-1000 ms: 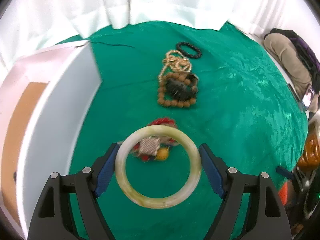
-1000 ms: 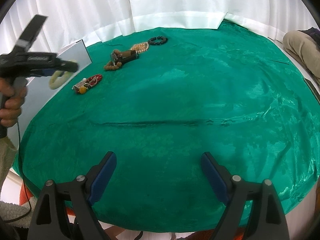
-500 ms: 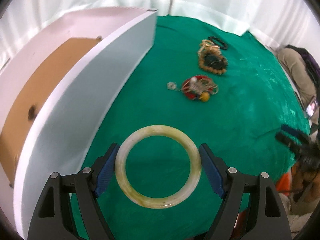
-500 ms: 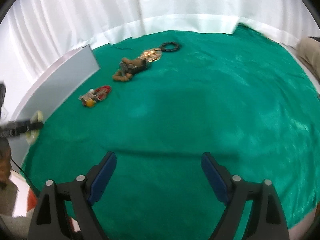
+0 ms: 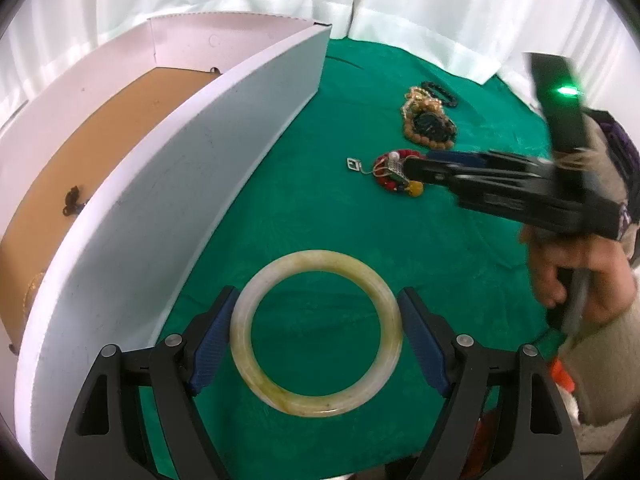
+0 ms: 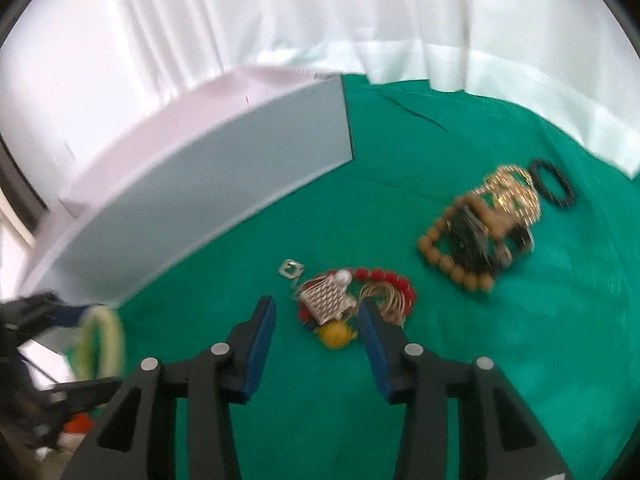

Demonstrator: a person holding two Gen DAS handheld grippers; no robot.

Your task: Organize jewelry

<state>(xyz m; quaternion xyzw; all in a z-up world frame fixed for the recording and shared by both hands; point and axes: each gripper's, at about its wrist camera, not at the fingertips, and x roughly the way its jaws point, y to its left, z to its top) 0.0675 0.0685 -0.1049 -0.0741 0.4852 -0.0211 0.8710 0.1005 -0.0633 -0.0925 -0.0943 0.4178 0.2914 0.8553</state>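
My left gripper (image 5: 317, 322) is shut on a pale jade bangle (image 5: 316, 400) and holds it above the green cloth, beside the white box's wall (image 5: 168, 200). The bangle also shows in the right wrist view (image 6: 100, 340). My right gripper (image 6: 316, 312) is open, its jaws either side of a red bead bracelet cluster (image 6: 352, 300) with a silver mesh piece and a yellow bead; from the left wrist view it (image 5: 416, 168) reaches over that cluster (image 5: 390, 166). A wooden bead bracelet pile (image 6: 476, 232), gold chain (image 6: 512, 192) and black bracelet (image 6: 554, 184) lie beyond.
The white box has a brown floor (image 5: 100, 152) holding a small dark piece (image 5: 72, 200). A small silver buckle (image 6: 291, 269) lies left of the red cluster. White curtains (image 6: 320, 20) hang behind the table. The green cloth (image 5: 320, 220) covers the table.
My right gripper has swung in over the red bracelet cluster and its jaws have narrowed. My left gripper, still holding the bangle, has shifted slightly along the box wall.
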